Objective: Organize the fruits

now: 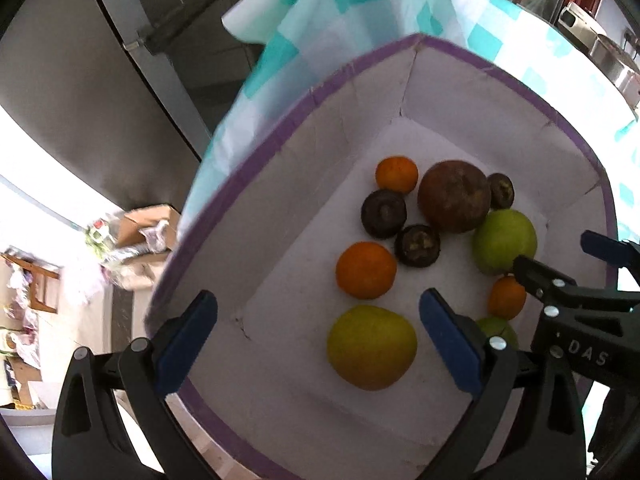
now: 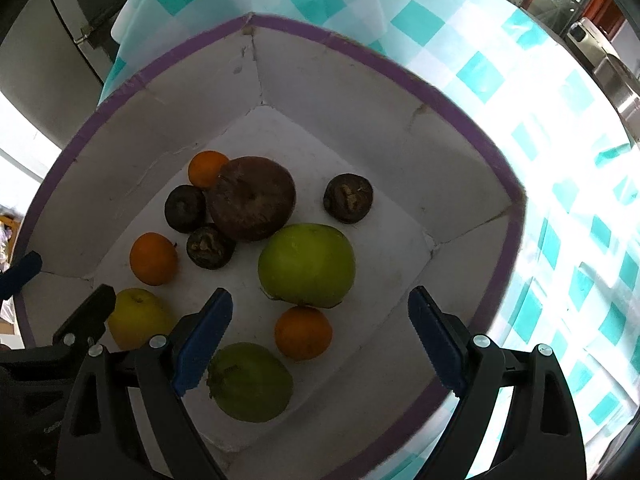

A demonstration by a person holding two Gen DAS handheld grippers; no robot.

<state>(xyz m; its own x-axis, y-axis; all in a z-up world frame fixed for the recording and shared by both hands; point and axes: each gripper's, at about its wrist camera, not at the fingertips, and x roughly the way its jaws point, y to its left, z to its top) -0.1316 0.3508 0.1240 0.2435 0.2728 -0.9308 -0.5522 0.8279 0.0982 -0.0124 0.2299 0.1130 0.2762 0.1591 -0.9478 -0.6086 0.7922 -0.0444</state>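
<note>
A white box with a purple rim (image 1: 276,148) (image 2: 440,96) holds several fruits. In the left wrist view I see a yellow-green fruit (image 1: 372,347), oranges (image 1: 366,270) (image 1: 397,174), a big brown fruit (image 1: 454,196), dark small fruits (image 1: 384,213) and a green fruit (image 1: 505,241). My left gripper (image 1: 318,344) is open above the yellow-green fruit. My right gripper (image 2: 318,344) is open above an orange (image 2: 303,333), with a large green fruit (image 2: 307,265) just beyond and another green fruit (image 2: 250,382) below. Each gripper shows in the other's view (image 1: 560,280) (image 2: 60,320).
The box stands on a table with a teal and white checked cloth (image 2: 560,200). A grey fridge (image 1: 80,100) stands to the left. Cardboard boxes and clutter (image 1: 136,236) lie on the floor at the left. Kitchen appliances (image 2: 600,44) stand at the far right.
</note>
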